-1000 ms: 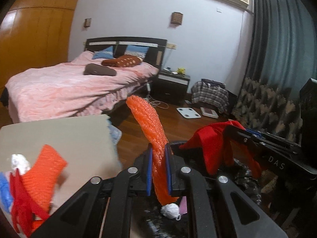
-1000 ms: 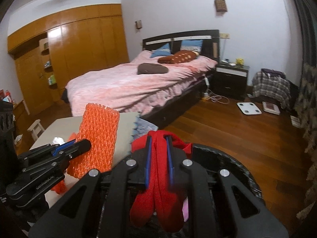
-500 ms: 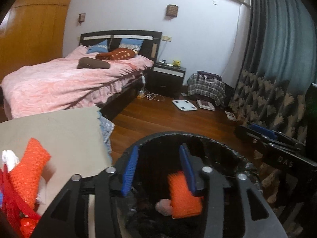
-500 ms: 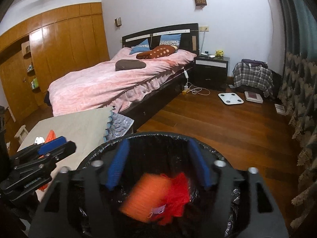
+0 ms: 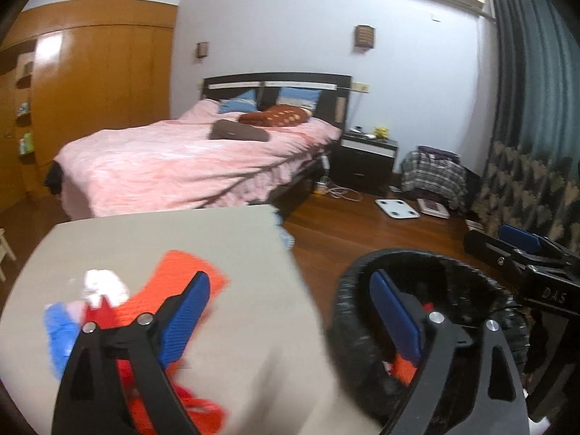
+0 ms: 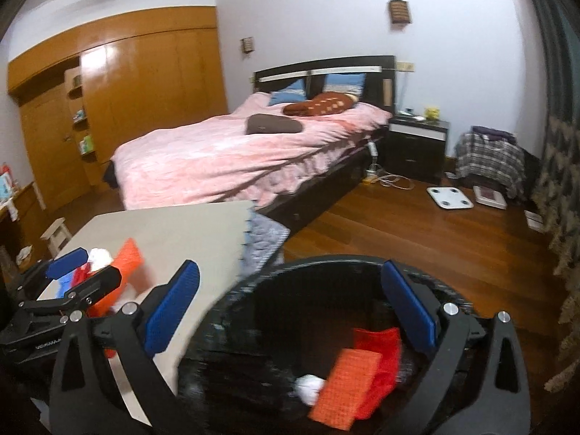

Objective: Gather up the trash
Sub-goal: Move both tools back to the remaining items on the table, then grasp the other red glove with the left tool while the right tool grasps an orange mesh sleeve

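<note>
On my left sits the beige flat-topped table (image 5: 152,239), and a heap of trash lies on it: an orange mesh foam sleeve (image 5: 181,282), a crumpled white paper wad (image 5: 103,286), a blue scrap (image 5: 59,333) and red netting (image 5: 203,409), all blurred and touching one another. My left gripper (image 5: 290,315) hangs over the table edge, its blue-padded jaws having just swung apart and standing wide with nothing between them. On its side, seen from my right wrist camera, there is small white lettering, but it is too blurred for me to read.

Just to the right of the table stands the round black bin lined with a black plastic bag (image 6: 290,275). Inside it lie an orange mesh foam pad (image 6: 344,384), a red net piece (image 6: 384,348) beside and partly under it, and a small white paper ball (image 6: 308,388) touching the pad's left edge. My right gripper (image 6: 286,308) hovers above the bin mouth; its jaws have also just been opening and are spread wide, released, gripping nothing. From my left wrist camera I can read "DAS" in pale letters on the black body of the right gripper (image 5: 551,293).
</note>
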`<state>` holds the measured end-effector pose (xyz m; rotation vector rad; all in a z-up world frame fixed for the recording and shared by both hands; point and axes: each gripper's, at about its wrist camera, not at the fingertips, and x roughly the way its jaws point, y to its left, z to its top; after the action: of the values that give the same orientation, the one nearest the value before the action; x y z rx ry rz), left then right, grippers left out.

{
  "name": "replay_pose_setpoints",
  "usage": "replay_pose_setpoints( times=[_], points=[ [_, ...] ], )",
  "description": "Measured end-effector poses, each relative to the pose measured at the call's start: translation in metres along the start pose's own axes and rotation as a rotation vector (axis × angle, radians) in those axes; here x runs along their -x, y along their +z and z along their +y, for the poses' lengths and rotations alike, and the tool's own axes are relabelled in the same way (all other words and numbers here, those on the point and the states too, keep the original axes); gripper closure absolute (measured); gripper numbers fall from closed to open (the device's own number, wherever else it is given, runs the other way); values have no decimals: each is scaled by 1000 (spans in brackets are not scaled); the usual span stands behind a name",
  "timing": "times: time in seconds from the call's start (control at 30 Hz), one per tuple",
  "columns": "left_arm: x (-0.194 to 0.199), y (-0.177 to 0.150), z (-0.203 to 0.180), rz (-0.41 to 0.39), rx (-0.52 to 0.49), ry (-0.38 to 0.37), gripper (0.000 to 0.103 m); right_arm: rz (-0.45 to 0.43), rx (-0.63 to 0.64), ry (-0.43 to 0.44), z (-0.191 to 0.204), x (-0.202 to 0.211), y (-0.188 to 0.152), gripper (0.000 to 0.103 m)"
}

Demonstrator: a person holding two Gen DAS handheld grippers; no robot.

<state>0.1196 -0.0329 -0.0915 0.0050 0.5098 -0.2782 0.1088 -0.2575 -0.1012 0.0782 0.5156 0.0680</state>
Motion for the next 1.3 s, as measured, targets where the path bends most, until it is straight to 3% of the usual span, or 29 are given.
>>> replay_pose_setpoints(
  times=[0.3, 0.47, 0.97, 1.03, 1.3],
  points=[
    [22, -19, 74, 7, 64, 189, 15, 15, 50, 145, 73, -25, 5, 6],
    [21, -30, 108, 39, 118, 244, 22, 24, 78, 197, 107, -42, 3, 6],
    [-2, -56, 140, 115, 181, 261, 25, 81, 118, 224, 148, -78, -12, 6],
    [-7, -59, 142, 127, 187, 251, 29, 87, 124, 225, 149, -81, -13, 6],
    [-16, -64, 143, 151, 189, 190, 66, 109, 128, 233, 152, -88, -16, 6]
  ],
)
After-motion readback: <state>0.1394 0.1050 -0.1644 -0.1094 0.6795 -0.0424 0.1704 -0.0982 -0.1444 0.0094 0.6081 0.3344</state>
